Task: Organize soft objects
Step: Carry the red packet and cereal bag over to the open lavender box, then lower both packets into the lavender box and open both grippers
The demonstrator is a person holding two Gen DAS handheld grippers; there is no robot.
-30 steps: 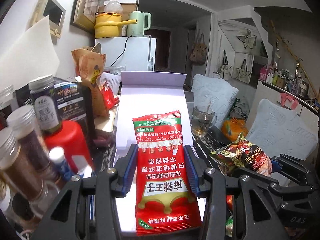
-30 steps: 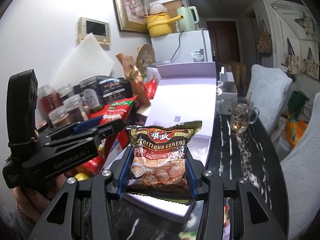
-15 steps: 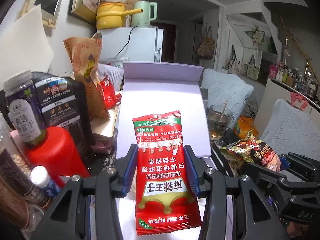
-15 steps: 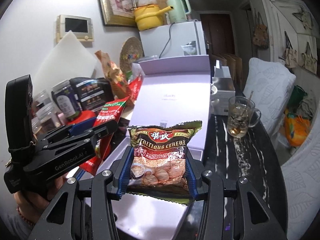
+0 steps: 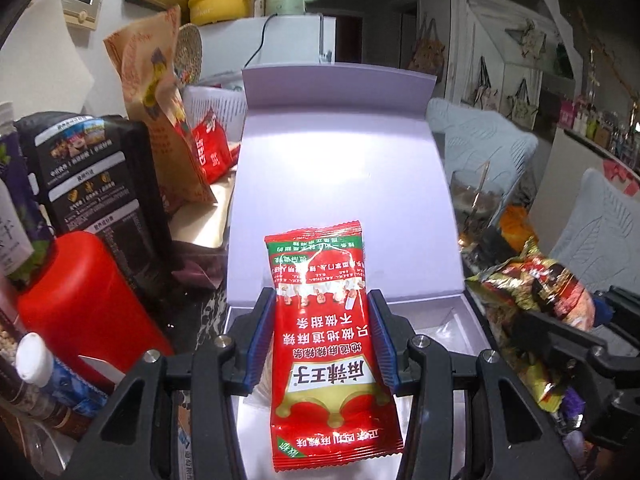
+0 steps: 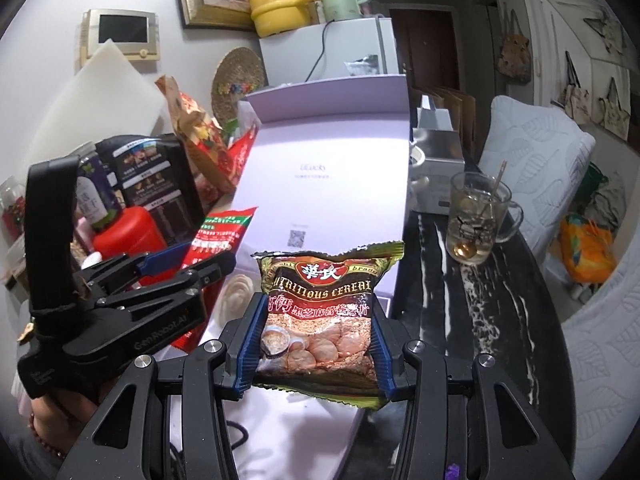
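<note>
Left wrist view: my left gripper (image 5: pixel 322 340) has its blue fingers (image 5: pixel 260 340) clamped on the red packet (image 5: pixel 326 344), frame centre, above the open lilac box (image 5: pixel 340 168).

Right wrist view: my right gripper (image 6: pixel 316 344) clamps the cereal packet (image 6: pixel 324 312), lower centre, over the box's right edge, beside the dark marble table (image 6: pixel 460 312); a glass mug (image 6: pixel 478 220) stands at right.
</note>
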